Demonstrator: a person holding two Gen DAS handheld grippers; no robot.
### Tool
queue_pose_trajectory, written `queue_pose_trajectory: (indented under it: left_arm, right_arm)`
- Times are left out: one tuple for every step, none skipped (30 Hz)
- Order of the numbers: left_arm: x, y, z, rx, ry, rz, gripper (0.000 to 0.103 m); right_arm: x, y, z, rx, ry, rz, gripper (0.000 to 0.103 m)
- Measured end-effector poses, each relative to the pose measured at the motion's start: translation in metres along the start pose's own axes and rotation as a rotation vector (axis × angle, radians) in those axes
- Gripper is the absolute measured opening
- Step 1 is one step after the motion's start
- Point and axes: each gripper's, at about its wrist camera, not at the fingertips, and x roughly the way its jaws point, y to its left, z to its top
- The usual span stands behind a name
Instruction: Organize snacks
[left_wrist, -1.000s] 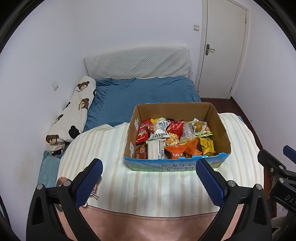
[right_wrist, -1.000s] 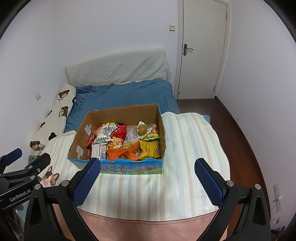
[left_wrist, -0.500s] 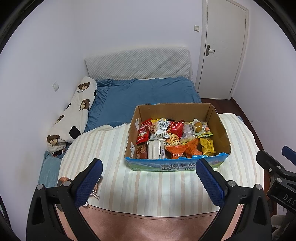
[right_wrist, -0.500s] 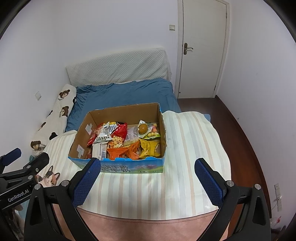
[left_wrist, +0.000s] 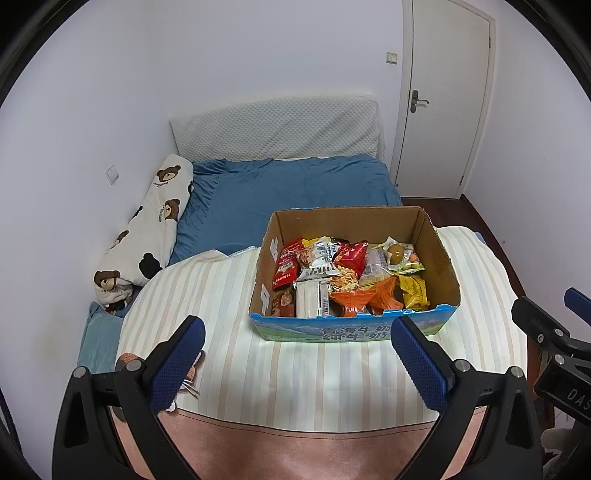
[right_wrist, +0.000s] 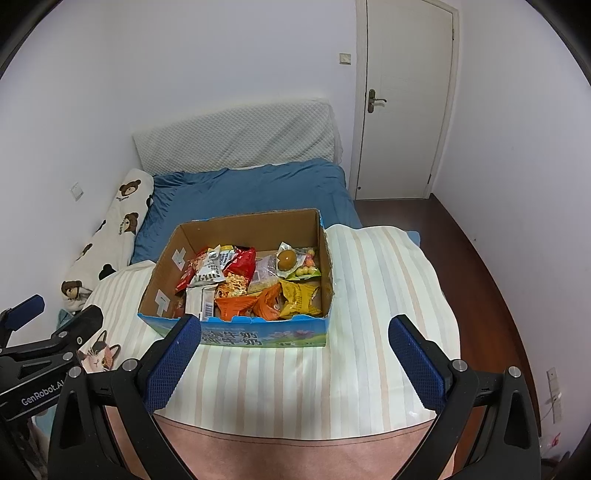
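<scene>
A bedroom scene seen from two handheld grippers, both held low and back from the work. A cardboard box (left_wrist: 354, 280) with a blue printed front sits on a cream striped cloth (left_wrist: 303, 373) spread over the foot of a bed (left_wrist: 288, 184) with a blue sheet. All the snacks in view lie inside the box: red packets (left_wrist: 286, 267) at its left, a grey-and-white packet (left_wrist: 320, 262) near the middle, orange packets (left_wrist: 365, 297) at the front, a yellow packet (left_wrist: 415, 291) at the front right, and a clear pack with a brown egg (left_wrist: 394, 252) at the back right. They overlap in a loose heap rather than in rows.

The left gripper (left_wrist: 295, 363) has its blue-padded fingers spread wide with nothing between them. The right gripper (right_wrist: 293, 363) is the same, wide apart and empty, and hangs just before the box's front wall.

With every packet already in the box, the scene fits either a jumble waiting to be sorted or a box just filled; the pictures do not settle which. Any pick from here would go best by closing on a topmost packet's sealed edge, since the foil bags look slippery and crushable, and by coming down from above to clear the box walls. A bear-print pillow (left_wrist: 147, 236) lies along the left wall.
</scene>
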Motion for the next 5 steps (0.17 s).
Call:
queue_pose_trajectory:
  left_arm:
    - [0.0001, 0.0002, 0.0002, 0.000, -0.001, 0.000, 0.103]
    - [0.0000, 0.0001, 0.0000, 0.000, -0.002, 0.001, 0.103]
    - [-0.0020, 0.0004, 0.0005, -0.001, -0.006, 0.003, 0.103]
    - [-0.0026, 0.0006, 0.0010, -0.001, -0.011, 0.004, 0.103]
    - [-0.0047, 0.0000, 0.0016, 0.000, -0.013, 0.006, 0.103]
  right_arm:
    - [0.0001, 0.0006, 0.0002, -0.001, 0.000, 0.000, 0.103]
    - [-0.0001, 0.0000, -0.0002, 0.001, 0.000, 0.000, 0.103]
    - [-0.0001, 0.0000, -0.0002, 0.001, 0.000, 0.000, 0.103]
    - [-0.0004, 0.0004, -0.0002, 0.001, 0.000, -0.001, 0.103]
    - [-0.0003, 0.0005, -0.0001, 0.001, 0.000, 0.000, 0.103]
